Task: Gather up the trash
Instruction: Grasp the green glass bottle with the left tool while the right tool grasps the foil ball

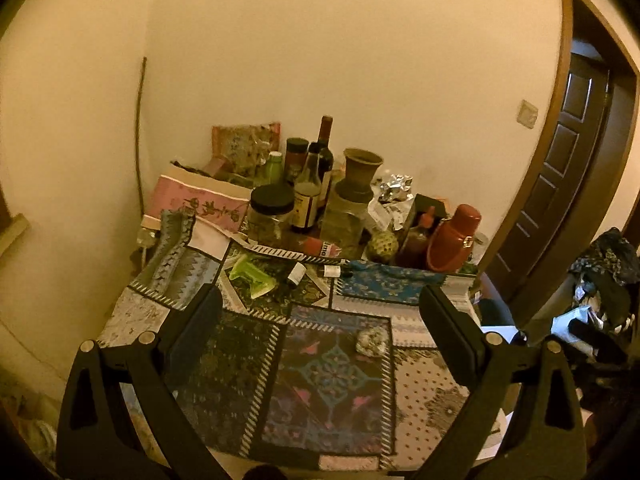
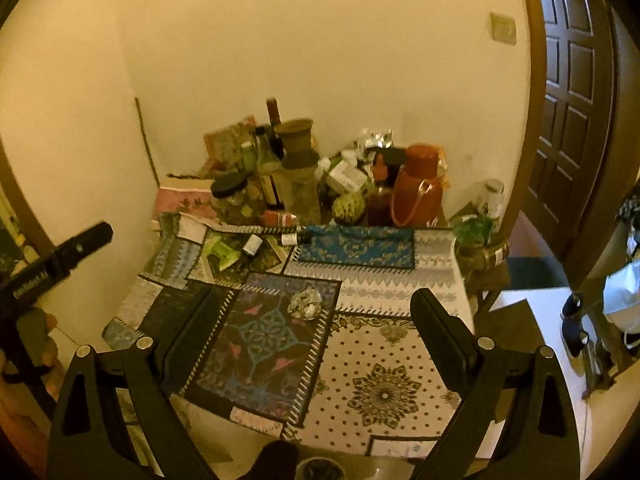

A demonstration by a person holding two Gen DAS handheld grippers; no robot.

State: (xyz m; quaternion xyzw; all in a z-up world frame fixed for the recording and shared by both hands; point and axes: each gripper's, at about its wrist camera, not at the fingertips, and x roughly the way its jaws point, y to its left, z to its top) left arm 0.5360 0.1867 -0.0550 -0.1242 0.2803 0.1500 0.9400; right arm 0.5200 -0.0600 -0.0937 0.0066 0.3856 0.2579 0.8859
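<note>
A crumpled foil ball (image 1: 373, 341) lies on the patchwork tablecloth (image 1: 328, 380); it also shows in the right wrist view (image 2: 305, 303). A green plastic wrapper (image 1: 252, 276) lies further back on the left, also in the right wrist view (image 2: 224, 251). Beside it lie a small white-capped vial (image 1: 296, 273) and a small tube (image 1: 332, 270). My left gripper (image 1: 320, 304) is open and empty, above the table's near side. My right gripper (image 2: 316, 308) is open and empty, also above the near side. The left gripper's body shows at the left edge of the right wrist view (image 2: 60, 256).
Bottles, jars, a clay vase (image 1: 360, 172), a red flask (image 1: 456, 236), crumpled foil (image 1: 394, 190) and a pink box (image 1: 200, 200) crowd the table's back by the wall. A dark door (image 2: 572, 100) stands at the right. Clutter lies on the floor at the right (image 1: 600, 312).
</note>
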